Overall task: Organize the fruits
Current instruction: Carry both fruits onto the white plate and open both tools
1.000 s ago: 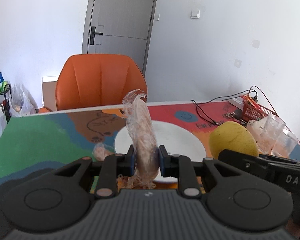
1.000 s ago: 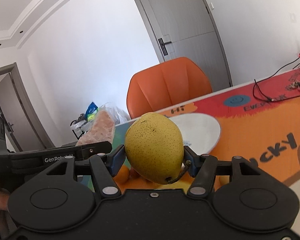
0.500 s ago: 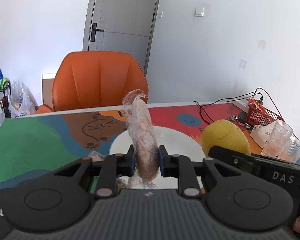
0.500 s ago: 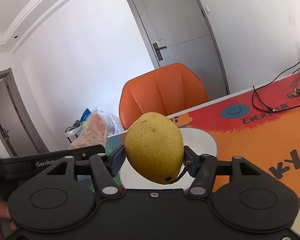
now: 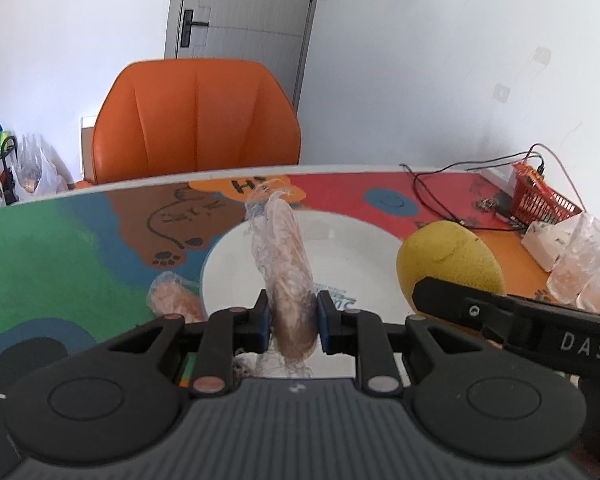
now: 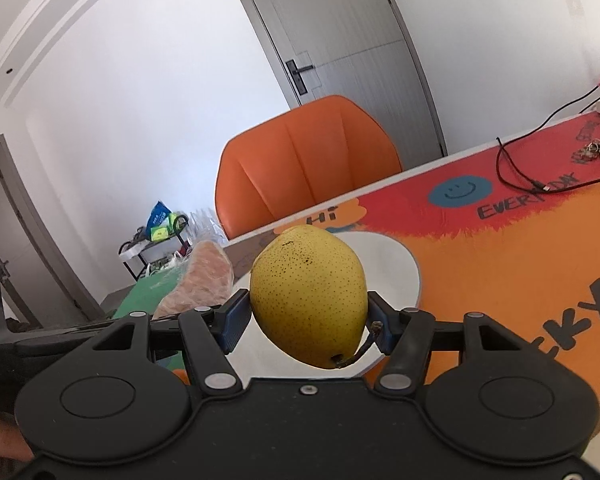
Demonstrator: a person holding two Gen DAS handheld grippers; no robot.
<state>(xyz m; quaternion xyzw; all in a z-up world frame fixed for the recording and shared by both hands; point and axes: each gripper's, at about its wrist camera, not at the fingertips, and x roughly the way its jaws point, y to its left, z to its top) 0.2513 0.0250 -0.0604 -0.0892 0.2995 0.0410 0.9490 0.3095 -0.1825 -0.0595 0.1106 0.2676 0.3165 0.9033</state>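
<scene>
My left gripper (image 5: pixel 293 326) is shut on a long pinkish-brown fruit wrapped in clear film (image 5: pixel 286 264), held upright above the near edge of a white plate (image 5: pixel 352 248). My right gripper (image 6: pixel 305 322) is shut on a yellow speckled pear (image 6: pixel 308 294), stem toward me, held above the same plate (image 6: pixel 396 272). The pear also shows at the right of the left wrist view (image 5: pixel 446 256), and the wrapped fruit at the left of the right wrist view (image 6: pixel 204 280). Another film-wrapped fruit (image 5: pixel 172 296) lies on the table left of the plate.
The table carries a colourful cartoon mat (image 5: pixel 60 248). An orange chair (image 5: pixel 196 120) stands behind it. At the right are black cables (image 5: pixel 440 192), a red basket (image 5: pixel 540 200) and clear plastic cups (image 5: pixel 584 260).
Both grippers have moved forward over the table with their fruits, so the plate now lies closer beneath them. Both grips are unchanged.
</scene>
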